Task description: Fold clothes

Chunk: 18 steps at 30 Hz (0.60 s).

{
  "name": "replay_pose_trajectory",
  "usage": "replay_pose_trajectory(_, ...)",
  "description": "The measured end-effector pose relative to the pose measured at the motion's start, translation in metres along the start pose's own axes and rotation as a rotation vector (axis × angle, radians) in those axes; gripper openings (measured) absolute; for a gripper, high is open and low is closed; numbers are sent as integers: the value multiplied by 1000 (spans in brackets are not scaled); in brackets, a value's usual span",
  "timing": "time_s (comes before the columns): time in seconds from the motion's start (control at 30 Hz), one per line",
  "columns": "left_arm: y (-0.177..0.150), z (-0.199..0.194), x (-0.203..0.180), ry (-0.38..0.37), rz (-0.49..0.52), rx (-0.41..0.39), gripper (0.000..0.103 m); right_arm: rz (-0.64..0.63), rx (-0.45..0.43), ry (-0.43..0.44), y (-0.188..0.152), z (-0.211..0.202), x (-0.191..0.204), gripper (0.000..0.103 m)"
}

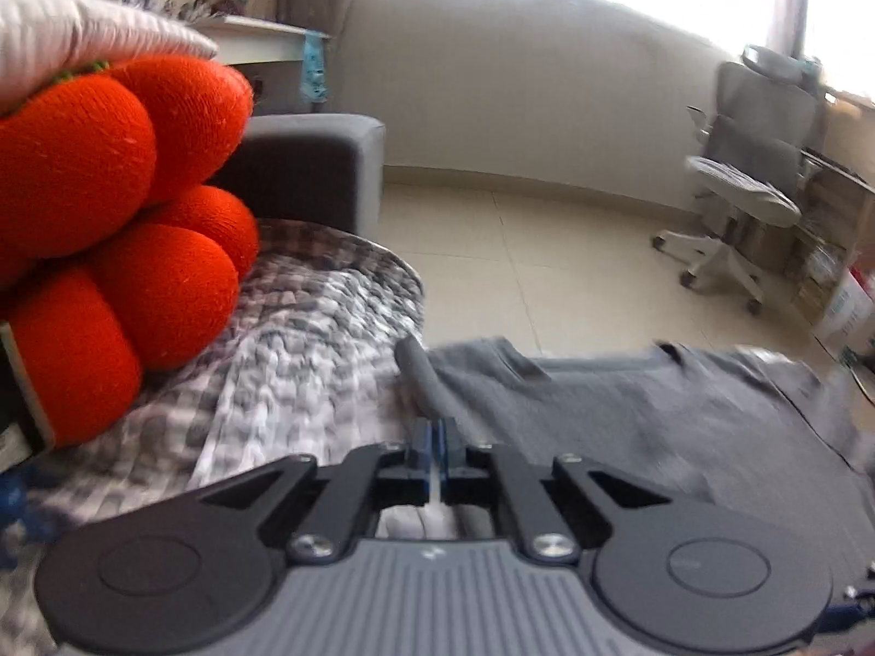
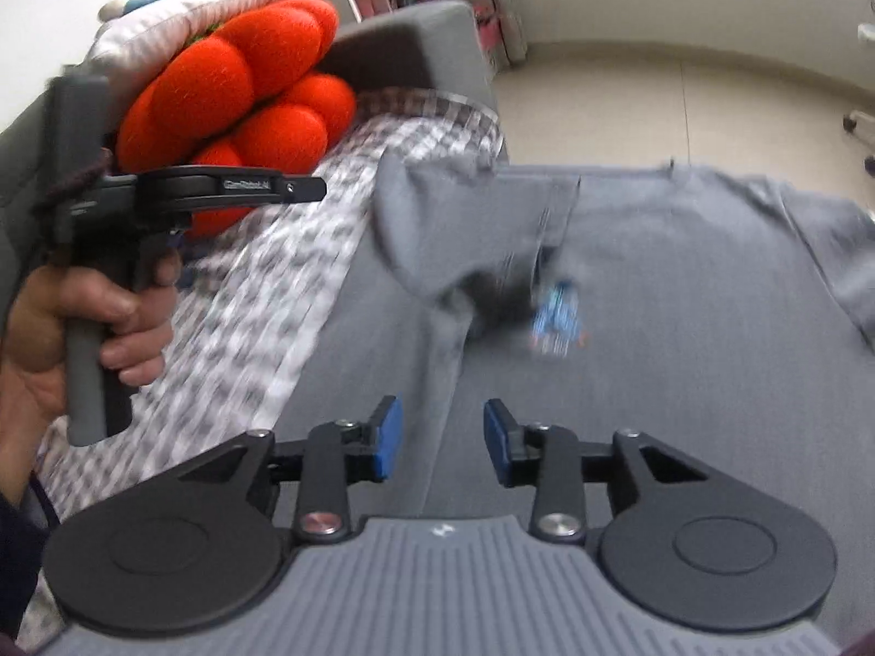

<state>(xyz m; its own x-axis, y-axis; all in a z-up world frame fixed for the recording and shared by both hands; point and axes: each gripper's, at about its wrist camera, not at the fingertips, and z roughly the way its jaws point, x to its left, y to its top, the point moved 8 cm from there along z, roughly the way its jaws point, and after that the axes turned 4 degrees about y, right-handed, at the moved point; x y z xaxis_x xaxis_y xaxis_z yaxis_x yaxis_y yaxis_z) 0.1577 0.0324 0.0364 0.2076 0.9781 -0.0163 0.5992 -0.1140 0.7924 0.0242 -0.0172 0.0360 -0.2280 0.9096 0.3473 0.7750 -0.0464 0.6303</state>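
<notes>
A grey T-shirt lies spread flat over the sofa seat, its neckline toward the far edge. My left gripper is shut, and a rolled grey fold of the shirt's sleeve runs straight into its blue pads. In the right wrist view the same T-shirt fills the middle, with the left sleeve lifted and blurred over the chest. A small blue print shows beside that sleeve. My right gripper hangs open above the shirt's lower body with nothing between its pads. A hand grips the left tool's handle.
A red knobbly cushion and a white cushion lean at the left. A grey-and-white checked blanket covers the seat beneath the shirt. The grey sofa armrest stands behind. Beyond lie tiled floor and an office chair.
</notes>
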Motion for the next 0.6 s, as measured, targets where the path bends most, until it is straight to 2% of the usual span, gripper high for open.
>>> replay_pose_trajectory(0.13,-49,-47,-37,-109,110,44,2,-8,59,81,-48,-22,34,38)
replay_pose_trajectory(0.27,-99,-55,-49,-122,152,127,3,-51,173,53,-100,-26,59,37)
replay_pose_trajectory(0.33,-116,-57,-46,-117,148,143,3,-64,195,26,-113,-30,61,35)
replay_pose_trajectory(0.6,-141,-86,-42,-110,168,195,3,-59,229,-3,-150,-49,78,35)
